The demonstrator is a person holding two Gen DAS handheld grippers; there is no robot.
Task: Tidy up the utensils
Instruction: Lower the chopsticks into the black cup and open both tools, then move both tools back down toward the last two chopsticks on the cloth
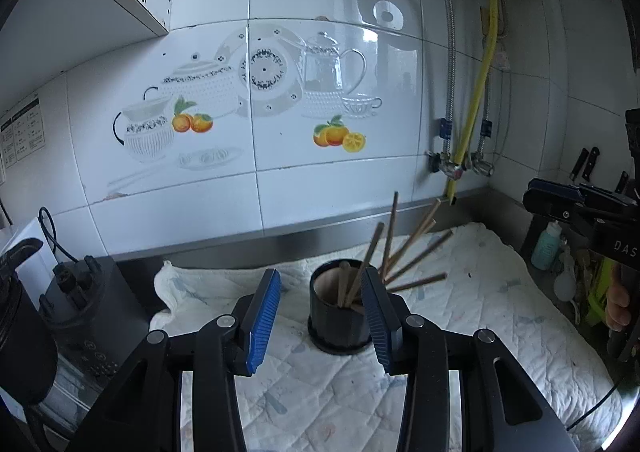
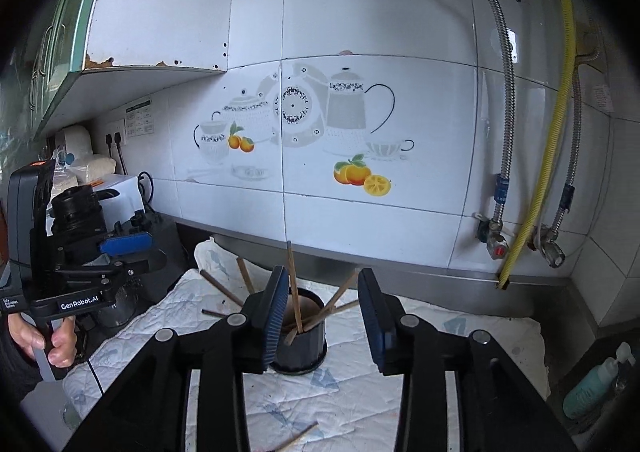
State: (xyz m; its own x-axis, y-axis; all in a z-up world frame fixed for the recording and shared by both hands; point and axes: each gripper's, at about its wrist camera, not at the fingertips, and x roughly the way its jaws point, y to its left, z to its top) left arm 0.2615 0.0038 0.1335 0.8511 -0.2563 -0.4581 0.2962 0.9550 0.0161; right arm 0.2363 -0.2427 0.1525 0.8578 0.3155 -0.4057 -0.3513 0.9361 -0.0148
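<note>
A dark round holder (image 1: pixel 338 316) stands on a white quilted cloth (image 1: pixel 480 312). Several brown chopsticks (image 1: pixel 416 252) stand in it and fan outward. My left gripper (image 1: pixel 320 276) is open just in front of the holder, with nothing between its blue pads. In the right wrist view the same holder (image 2: pixel 302 348) and its chopsticks (image 2: pixel 292 284) sit just beyond my right gripper (image 2: pixel 324 272), which is also open and empty. One loose chopstick (image 2: pixel 300 435) lies on the cloth (image 2: pixel 224 372) near the camera. Each gripper shows in the other's view: the right one (image 1: pixel 560 199) and the left one (image 2: pixel 128 244), the latter held by a hand (image 2: pixel 52 340).
A tiled wall with pipes and valves (image 1: pixel 456 167) and a yellow hose (image 2: pixel 552 155) runs close behind the counter. A black appliance (image 1: pixel 92 304) stands to the left. A teal bottle (image 2: pixel 592 388) and knives (image 1: pixel 586 163) are at the right. A cupboard (image 2: pixel 152 11) hangs overhead on the left.
</note>
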